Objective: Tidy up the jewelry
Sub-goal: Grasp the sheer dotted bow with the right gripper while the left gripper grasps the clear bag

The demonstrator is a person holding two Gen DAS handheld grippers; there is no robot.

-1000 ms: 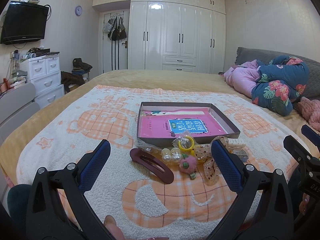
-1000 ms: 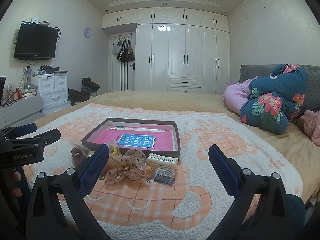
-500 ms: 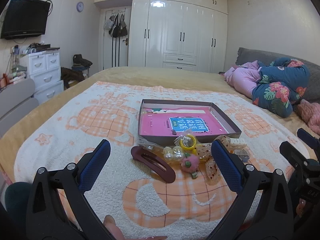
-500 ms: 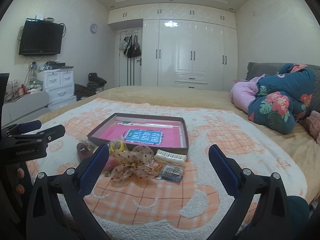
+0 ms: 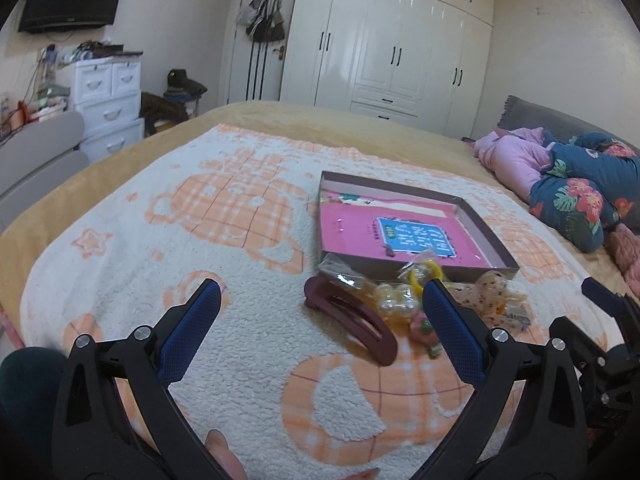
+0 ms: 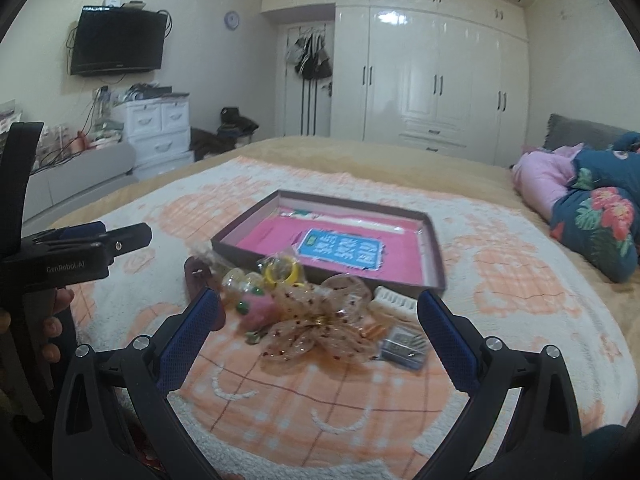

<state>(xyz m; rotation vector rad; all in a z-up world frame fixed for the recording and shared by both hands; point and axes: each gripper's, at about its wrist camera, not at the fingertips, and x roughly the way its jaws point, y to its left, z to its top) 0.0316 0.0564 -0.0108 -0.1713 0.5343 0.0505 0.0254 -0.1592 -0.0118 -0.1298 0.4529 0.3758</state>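
A shallow brown box with a pink lining lies on the bed blanket; it also shows in the right wrist view. In front of it is a heap of hair things: a dark red clip, a yellow ring in a clear bag, pearl beads, a pink strawberry tie, a dotted sheer bow, a white comb clip and a small grey pin box. My left gripper is open and empty, just short of the dark red clip. My right gripper is open and empty over the bow.
The items lie on a white and orange blanket spread on a tan bed. Folded floral and pink quilts lie at the right. A white drawer unit and a wardrobe stand beyond the bed.
Both grippers have moved forward and lower toward the heap of hair things, which now looks larger and nearer. Both stay open and empty.
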